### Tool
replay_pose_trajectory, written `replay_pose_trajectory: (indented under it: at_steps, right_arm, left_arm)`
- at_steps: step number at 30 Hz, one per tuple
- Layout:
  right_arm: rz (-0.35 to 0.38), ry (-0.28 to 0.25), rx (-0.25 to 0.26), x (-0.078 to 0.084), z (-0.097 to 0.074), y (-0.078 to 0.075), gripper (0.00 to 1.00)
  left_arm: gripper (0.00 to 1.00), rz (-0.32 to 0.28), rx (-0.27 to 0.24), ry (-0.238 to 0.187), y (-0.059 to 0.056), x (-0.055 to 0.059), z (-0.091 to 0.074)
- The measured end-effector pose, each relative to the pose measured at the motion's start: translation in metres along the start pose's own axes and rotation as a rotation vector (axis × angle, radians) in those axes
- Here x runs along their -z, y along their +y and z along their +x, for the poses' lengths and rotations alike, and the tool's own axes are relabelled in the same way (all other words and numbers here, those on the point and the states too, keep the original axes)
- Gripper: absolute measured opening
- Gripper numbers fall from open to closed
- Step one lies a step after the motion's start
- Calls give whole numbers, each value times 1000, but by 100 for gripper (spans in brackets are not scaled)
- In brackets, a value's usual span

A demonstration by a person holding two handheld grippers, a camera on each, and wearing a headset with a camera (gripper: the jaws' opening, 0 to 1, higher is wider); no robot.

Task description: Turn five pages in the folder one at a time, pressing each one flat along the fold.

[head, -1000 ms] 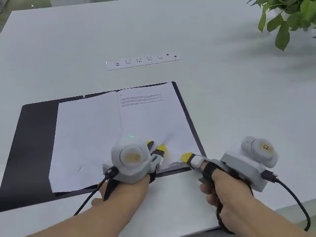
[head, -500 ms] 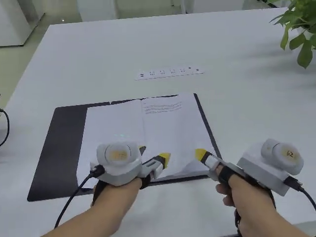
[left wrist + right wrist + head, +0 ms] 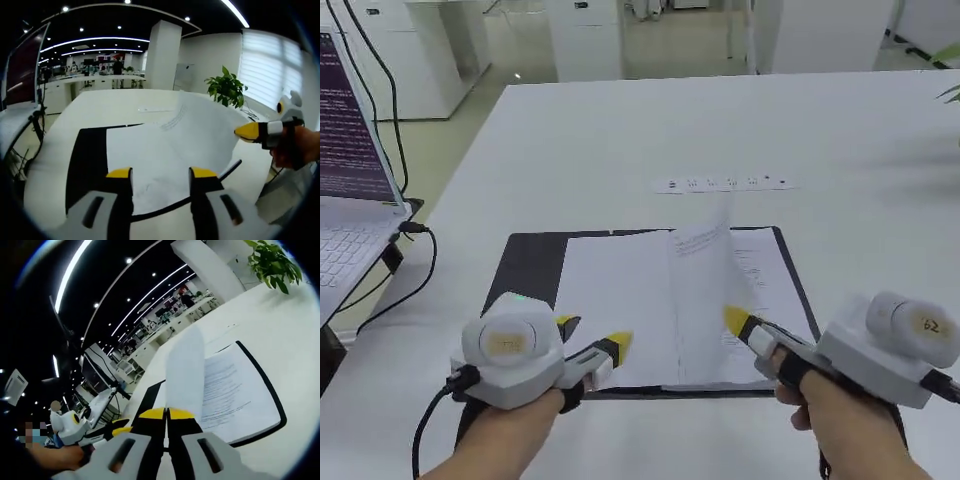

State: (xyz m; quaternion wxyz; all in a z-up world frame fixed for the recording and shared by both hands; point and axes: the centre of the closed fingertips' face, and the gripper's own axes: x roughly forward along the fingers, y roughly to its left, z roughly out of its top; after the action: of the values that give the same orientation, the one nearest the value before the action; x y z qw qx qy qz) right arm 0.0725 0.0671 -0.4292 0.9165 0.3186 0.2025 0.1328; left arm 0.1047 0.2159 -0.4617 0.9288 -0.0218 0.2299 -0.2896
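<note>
The black folder [image 3: 530, 265] lies open on the white table, with white pages on both sides. One page [image 3: 700, 290] stands lifted near the fold, and my right gripper [image 3: 735, 322] is shut on its lower edge. In the right gripper view the yellow tips [image 3: 166, 414] pinch this page [image 3: 186, 365], which rises straight ahead over the printed sheet [image 3: 235, 390]. My left gripper [image 3: 592, 334] hovers open over the folder's front edge, left of the lifted page. In the left gripper view its jaws [image 3: 161, 173] stand apart with nothing between them, and the right gripper [image 3: 255, 132] holds the curled page [image 3: 200, 130].
A white power strip [image 3: 725, 184] lies behind the folder. A laptop [image 3: 350, 170] with cables [image 3: 400, 270] sits at the table's left edge. A potted plant [image 3: 227, 87] stands at the far right. Bare table surrounds the folder.
The right gripper has raised the page from the folder's lower right corner until it stands near the fold. The left gripper has drawn back off the page. The head camera has tilted up.
</note>
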Motion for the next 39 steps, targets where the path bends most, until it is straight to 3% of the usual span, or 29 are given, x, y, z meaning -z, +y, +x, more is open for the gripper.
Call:
replay_pose_trajectory:
  at_steps: [6, 15, 26, 33, 39]
  right_arm:
    - [-33, 40, -47, 10, 19, 26, 0]
    - [-80, 117, -93, 33, 46, 53, 0]
    - [-150, 228, -116, 72, 80, 70, 0]
    - [-171, 301, -131, 106, 100, 81, 0]
    - [-195, 366, -117, 130, 112, 80, 0]
  left_arm:
    - [45, -27, -59, 5, 30, 7, -20]
    - [44, -74, -100, -18, 54, 9, -46]
    - [44, -120, -135, -36, 70, 16, -65]
    - [43, -148, -149, -29, 77, 25, -72]
    - [43, -175, -163, -32, 84, 29, -77]
